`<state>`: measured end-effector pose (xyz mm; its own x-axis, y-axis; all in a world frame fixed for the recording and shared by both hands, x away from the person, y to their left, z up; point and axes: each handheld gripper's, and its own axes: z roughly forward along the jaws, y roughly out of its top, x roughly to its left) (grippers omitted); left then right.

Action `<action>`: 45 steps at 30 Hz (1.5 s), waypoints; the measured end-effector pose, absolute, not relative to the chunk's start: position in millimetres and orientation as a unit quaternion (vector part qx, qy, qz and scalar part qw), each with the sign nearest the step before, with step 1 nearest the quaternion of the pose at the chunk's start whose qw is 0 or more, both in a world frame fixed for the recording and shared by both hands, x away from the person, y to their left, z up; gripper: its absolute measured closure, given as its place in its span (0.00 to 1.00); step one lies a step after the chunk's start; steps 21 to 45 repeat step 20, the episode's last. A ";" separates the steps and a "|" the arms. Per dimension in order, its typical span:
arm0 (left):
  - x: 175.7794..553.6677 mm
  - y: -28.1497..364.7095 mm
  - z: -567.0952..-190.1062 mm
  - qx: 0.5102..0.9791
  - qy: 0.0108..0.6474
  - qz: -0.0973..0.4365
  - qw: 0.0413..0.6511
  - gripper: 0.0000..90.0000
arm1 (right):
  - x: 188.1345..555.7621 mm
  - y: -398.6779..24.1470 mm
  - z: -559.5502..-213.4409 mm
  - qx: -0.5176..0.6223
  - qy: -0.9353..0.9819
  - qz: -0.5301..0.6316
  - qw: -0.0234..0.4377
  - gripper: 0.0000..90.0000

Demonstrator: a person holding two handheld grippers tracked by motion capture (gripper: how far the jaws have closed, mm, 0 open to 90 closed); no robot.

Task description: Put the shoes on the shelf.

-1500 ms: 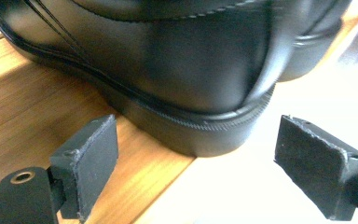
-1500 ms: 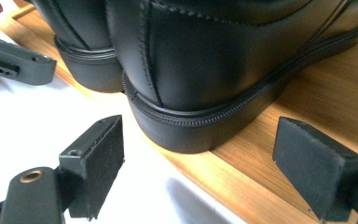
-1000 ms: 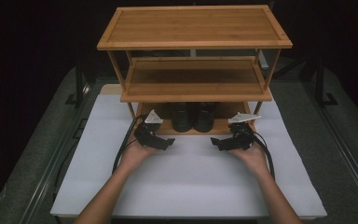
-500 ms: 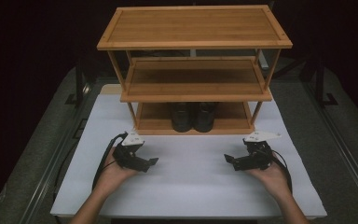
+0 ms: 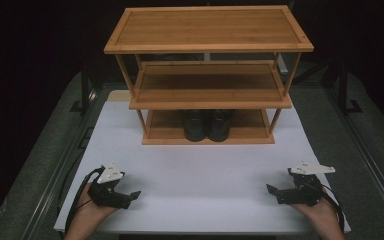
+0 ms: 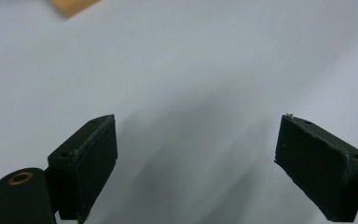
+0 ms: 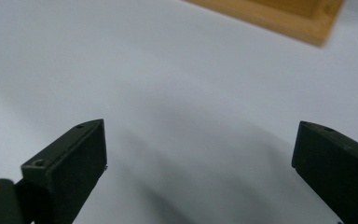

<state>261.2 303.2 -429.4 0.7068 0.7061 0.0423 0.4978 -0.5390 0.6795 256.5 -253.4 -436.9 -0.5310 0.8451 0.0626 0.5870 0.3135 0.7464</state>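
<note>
At the near edge of the white sheet (image 5: 200, 170), item one: left gripper (image 5: 130, 196), held in a hand (image 5: 87, 210) entering from the bottom left of the high view, forearm angled inward, jaws pointing toward the table's middle and slightly down; jaws spread wide, nothing between them, bare sheet beneath in the left gripper view. Item two: right gripper (image 5: 272, 191), held in a hand (image 5: 320, 210) at the bottom right, mirrored pose, jaws aimed inward at the left gripper; likewise released and empty in the right gripper view. Item three: pair of black shoes (image 5: 207, 125), side by side on the lowest tier of the wooden three-tier rack (image 5: 207, 47), at the sheet's far end, well apart from both grippers.
</note>
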 end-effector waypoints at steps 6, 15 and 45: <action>250.8 323.8 -437.9 0.856 0.370 0.171 0.318 0.14 | 245.6 -273.8 -447.6 0.471 0.790 0.347 0.185 0.03; 250.9 335.6 -447.8 0.843 0.385 0.175 0.331 0.06 | 247.9 -278.2 -457.3 0.478 0.796 0.321 0.183 0.02; 251.0 336.6 -449.2 0.839 0.392 0.179 0.331 0.02 | 247.8 -278.4 -457.4 0.479 0.796 0.323 0.183 0.02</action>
